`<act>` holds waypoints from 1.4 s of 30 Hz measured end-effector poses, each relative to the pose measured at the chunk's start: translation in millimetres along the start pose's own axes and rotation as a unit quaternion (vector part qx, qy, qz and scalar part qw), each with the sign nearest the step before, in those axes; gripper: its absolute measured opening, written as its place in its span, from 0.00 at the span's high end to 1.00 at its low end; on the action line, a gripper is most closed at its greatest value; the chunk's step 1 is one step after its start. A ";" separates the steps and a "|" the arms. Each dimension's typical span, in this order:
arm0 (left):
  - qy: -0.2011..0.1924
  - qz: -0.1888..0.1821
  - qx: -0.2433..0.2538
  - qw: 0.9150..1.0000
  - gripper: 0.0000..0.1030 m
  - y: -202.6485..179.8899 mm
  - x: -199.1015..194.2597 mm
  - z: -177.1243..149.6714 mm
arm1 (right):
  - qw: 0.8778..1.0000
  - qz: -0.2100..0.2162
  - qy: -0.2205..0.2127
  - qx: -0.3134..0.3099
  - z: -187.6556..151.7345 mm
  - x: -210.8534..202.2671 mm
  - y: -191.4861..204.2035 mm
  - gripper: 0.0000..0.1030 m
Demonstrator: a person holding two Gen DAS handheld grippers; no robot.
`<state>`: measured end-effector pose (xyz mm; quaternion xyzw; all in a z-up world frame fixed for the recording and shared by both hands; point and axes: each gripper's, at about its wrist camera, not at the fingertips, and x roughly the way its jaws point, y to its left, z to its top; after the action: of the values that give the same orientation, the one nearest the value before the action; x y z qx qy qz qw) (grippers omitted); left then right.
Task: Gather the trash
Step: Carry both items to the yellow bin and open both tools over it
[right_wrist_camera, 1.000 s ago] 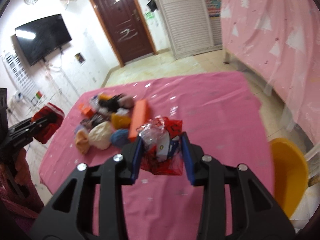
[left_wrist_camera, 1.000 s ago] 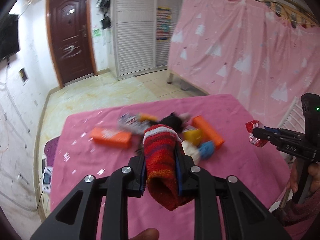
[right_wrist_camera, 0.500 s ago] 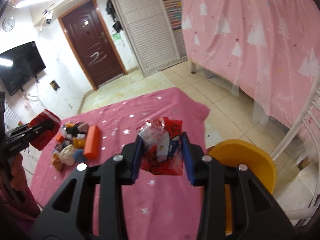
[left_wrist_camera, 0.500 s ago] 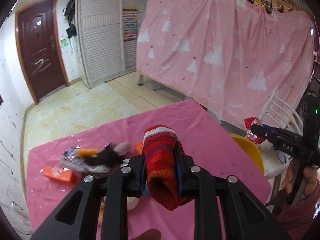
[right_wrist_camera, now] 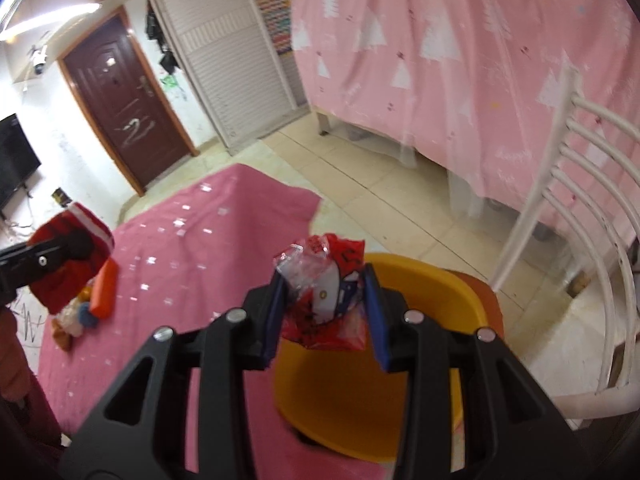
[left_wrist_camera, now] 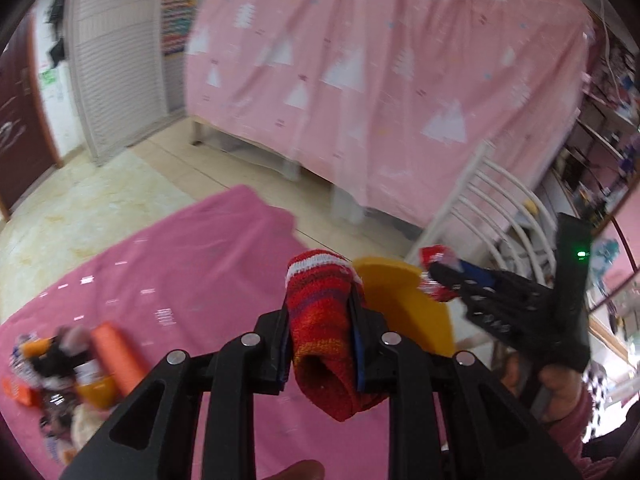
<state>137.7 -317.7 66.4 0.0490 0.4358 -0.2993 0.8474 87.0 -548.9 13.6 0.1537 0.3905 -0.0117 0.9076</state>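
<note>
sock: my left hand-held gripper (left_wrist_camera: 320, 340) is clamped on a red striped sock (left_wrist_camera: 320, 320), toe end drooping out of the jaws
wrapper: right hand-held gripper (right_wrist_camera: 324, 312) pinches a crinkly red wrapper (right_wrist_camera: 324, 292), print unreadable
bin: yellow bin (right_wrist_camera: 432, 288) right under it, bottom hidden
desk: pink desk (left_wrist_camera: 180, 280), leftover pile (left_wrist_camera: 68, 364) too blurry to sort

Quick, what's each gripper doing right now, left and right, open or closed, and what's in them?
Left gripper: closed on the red striped sock.
Right gripper: closed on the crumpled red wrapper, above the yellow bin.
</note>
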 end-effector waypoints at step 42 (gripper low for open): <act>-0.001 -0.004 -0.059 0.998 0.33 3.8 11.8 9.4 | 1.000 0.008 0.014 -0.010 -0.5 -0.5 10.0 0.39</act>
<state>151.6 -323.3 62.5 -0.0033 0.4522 -0.2768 0.8478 87.7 -539.2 16.3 0.1478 0.4021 0.0020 0.9036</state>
